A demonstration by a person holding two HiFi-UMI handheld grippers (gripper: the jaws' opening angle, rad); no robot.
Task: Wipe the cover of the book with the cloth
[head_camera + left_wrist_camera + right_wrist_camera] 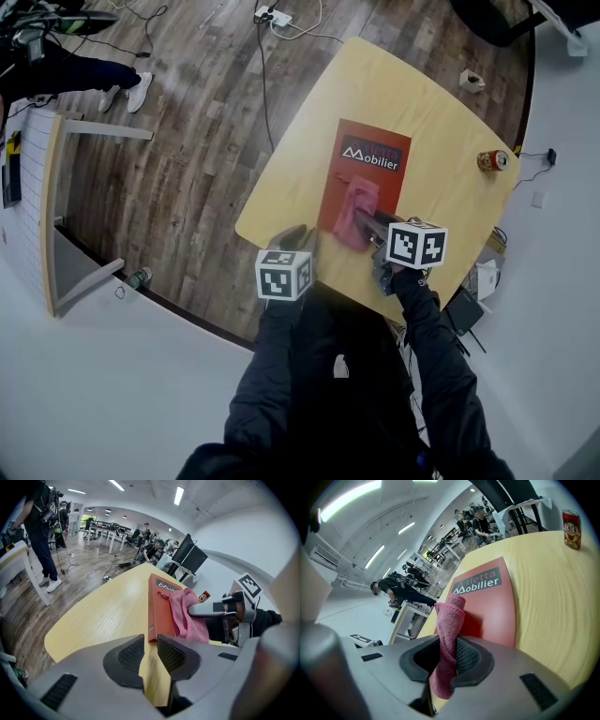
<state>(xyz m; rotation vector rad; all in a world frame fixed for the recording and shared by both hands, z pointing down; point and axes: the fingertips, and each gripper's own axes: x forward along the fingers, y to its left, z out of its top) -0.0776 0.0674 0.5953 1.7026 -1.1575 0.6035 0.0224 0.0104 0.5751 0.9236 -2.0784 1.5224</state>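
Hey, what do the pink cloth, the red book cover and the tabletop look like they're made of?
Cloth: soft knitted or microfibre fabric, matte, by its nubby weave and limp folds. Book cover: probably coated card or paper, smooth with a slight sheen. Tabletop: light wood or wood-look laminate, faint grain lines, satin finish.

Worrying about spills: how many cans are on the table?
1: a red can at the table's right edge, apart from the book. The near edge is partly hidden.
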